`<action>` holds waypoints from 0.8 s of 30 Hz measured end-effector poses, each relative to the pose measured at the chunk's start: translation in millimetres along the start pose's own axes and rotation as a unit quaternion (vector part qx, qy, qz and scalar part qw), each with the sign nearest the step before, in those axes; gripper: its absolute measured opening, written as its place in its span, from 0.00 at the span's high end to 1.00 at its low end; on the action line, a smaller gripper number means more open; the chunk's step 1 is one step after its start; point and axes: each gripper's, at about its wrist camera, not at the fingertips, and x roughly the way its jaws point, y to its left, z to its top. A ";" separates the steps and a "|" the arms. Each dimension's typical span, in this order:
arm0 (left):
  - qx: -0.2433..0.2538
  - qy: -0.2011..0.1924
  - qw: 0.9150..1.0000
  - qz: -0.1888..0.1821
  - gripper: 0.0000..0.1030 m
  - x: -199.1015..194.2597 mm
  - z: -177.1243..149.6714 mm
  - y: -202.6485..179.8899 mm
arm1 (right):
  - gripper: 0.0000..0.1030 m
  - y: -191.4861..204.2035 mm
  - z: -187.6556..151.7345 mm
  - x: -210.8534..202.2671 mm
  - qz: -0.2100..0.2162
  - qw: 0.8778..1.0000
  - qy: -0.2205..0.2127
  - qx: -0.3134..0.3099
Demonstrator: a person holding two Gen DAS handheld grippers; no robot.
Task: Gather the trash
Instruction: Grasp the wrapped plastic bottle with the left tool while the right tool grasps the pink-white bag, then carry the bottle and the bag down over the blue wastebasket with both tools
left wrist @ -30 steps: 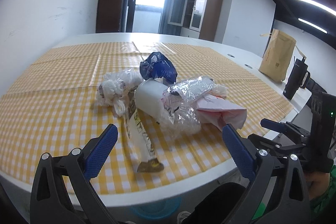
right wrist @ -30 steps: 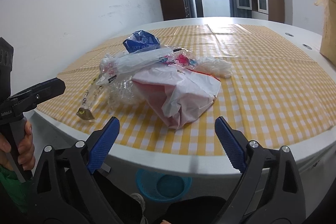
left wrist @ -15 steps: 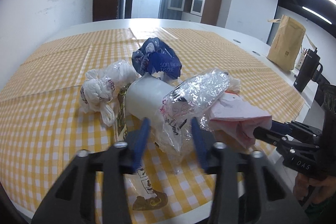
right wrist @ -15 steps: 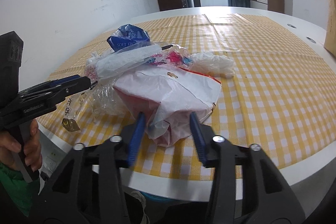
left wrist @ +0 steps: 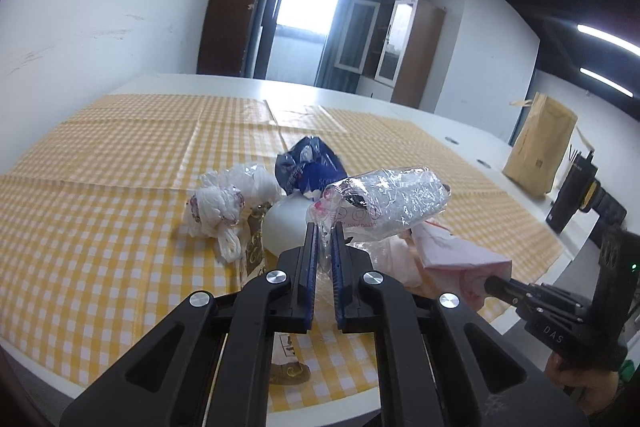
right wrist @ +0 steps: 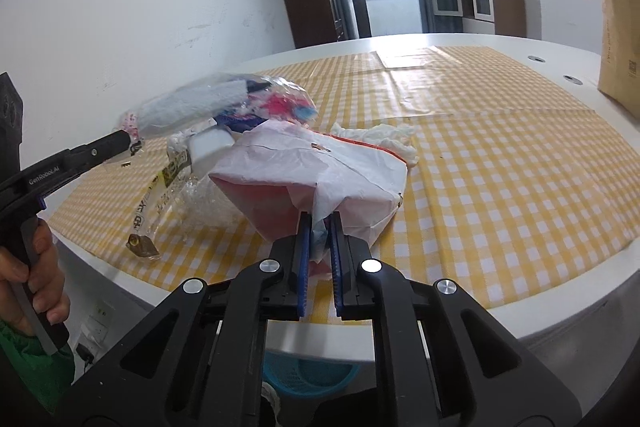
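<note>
White table (right wrist: 460, 39) — yellow checked cloth (right wrist: 500, 155) — heaped trash (left wrist: 224, 207).

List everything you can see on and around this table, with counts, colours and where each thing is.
clear plastic wrapper: 1, see-through, lifted above the rest in the left gripper
pink paper bag: 1, pink and white, near the table edge
blue packet: 1, dark blue, behind the wrapper
knotted plastic bag: 1, white, left of the blue packet
long printed wrapper: 1, clear with gold end, near edge
checked tablecloth: 1, yellow and white, covering the table
brown paper bag: 1, brown, far right
basket: 1, blue, under the table
left gripper: 1, black, blue pads, shut on the clear plastic wrapper
right gripper: 1, black, blue pads, jaws closing on the pink paper bag
</note>
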 end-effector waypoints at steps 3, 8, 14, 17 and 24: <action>-0.007 -0.012 1.000 -0.004 0.94 -17.2 -1.8 1.0 | 0.92 1.2 -3.5 -12.3 0.003 1.000 -0.005 -0.001; -0.027 -0.028 0.999 -0.017 0.94 -56.0 -13.0 8.9 | 0.92 2.3 -14.6 -30.3 0.004 1.000 -0.010 -0.005; -0.046 -0.041 0.998 -0.028 0.94 -106.4 -26.6 24.3 | 0.92 11.4 -30.4 -53.9 0.016 1.000 -0.010 -0.012; -0.042 -0.047 0.998 -0.024 0.94 -129.4 -36.3 25.1 | 0.92 17.1 -39.0 -66.4 0.025 1.000 -0.010 -0.013; -0.018 -0.055 0.998 -0.025 0.94 -172.1 -58.9 17.9 | 0.92 31.2 -54.0 -94.1 0.043 0.999 -0.011 -0.032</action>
